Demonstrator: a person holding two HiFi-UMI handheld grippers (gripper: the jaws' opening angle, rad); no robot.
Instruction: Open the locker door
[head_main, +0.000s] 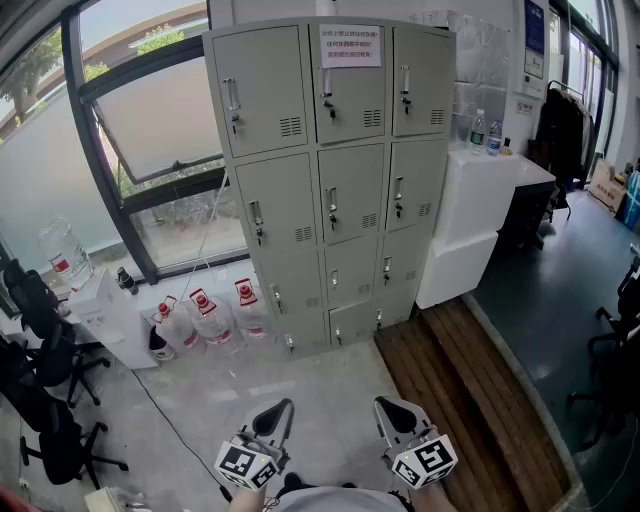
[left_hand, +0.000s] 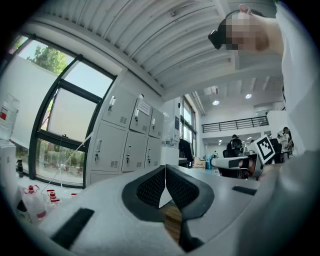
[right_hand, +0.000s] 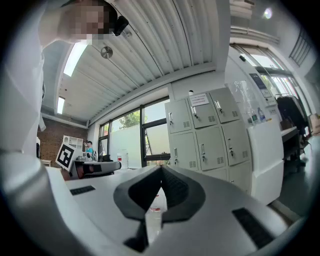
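The left gripper (head_main: 277, 409) and right gripper (head_main: 391, 406) hang low, jaws together (both empty). The locker (head_main: 330, 170) stands well apart, doors shut.

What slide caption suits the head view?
Left gripper and right gripper, both shut, held low before the closed grey lockers.

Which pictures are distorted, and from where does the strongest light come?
Head view: daylight enters through the window at left; the lockers look sharp and evenly lit. Left gripper view and right gripper view: strong fisheye bending, black corners.
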